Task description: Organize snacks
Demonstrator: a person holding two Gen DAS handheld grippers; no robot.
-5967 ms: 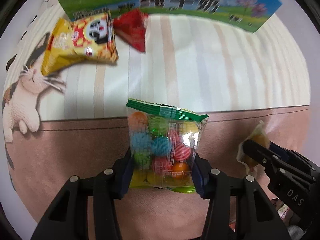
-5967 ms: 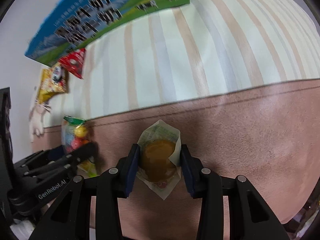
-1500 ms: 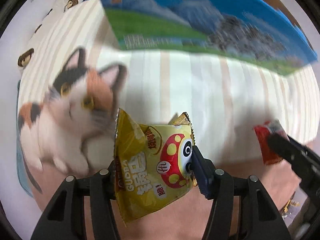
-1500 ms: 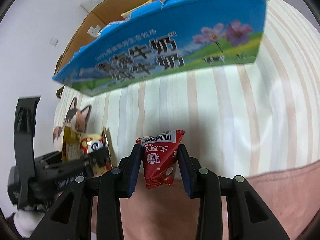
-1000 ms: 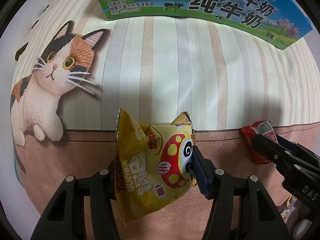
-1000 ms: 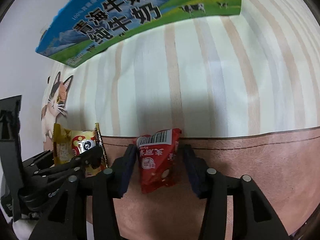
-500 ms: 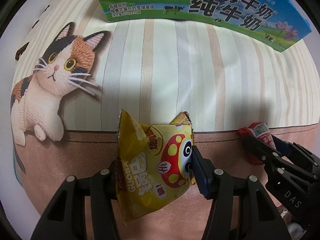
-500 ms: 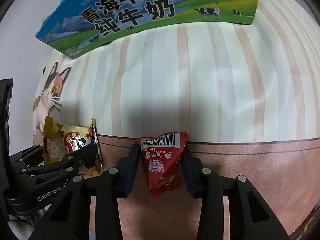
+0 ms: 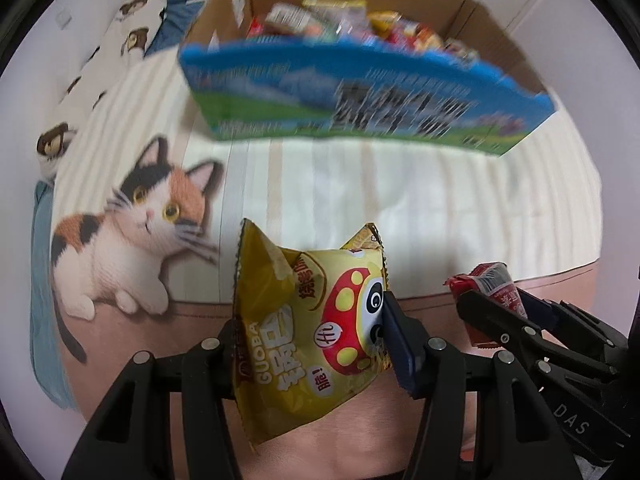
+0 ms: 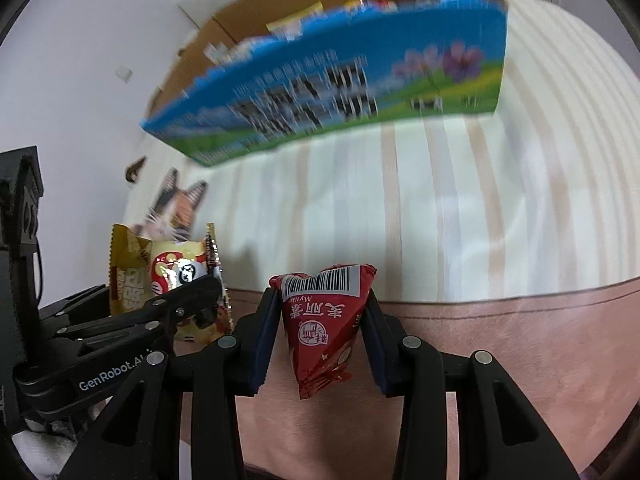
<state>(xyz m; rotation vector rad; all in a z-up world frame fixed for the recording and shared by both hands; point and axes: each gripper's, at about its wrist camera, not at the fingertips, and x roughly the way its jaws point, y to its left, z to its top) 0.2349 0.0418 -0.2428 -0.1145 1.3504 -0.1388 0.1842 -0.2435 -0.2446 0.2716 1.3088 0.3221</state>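
Note:
My left gripper (image 9: pixel 310 332) is shut on a yellow snack bag (image 9: pixel 304 320) with a red mushroom and panda print, held above the bed. My right gripper (image 10: pixel 320 316) is shut on a small red triangular snack packet (image 10: pixel 320 320) with a barcode at its top. Each gripper shows in the other's view: the right one with the red packet (image 9: pixel 492 284) at lower right, the left one with the yellow bag (image 10: pixel 168 272) at lower left. Ahead stands an open cardboard box (image 9: pixel 400 80) with a blue and green printed front, with several snacks inside (image 9: pixel 360 24).
A striped cream and pink bed cover (image 9: pixel 380 192) lies under both grippers. A cat picture (image 9: pixel 132 232) is printed on it at the left. A pillow with bear prints (image 9: pixel 100 60) lies at the far left. White wall rises behind the box.
Both grippers have risen with their packets, and the view has tipped up so the box's open top and the snacks in it now show. The right jaws closed onto the red packet.

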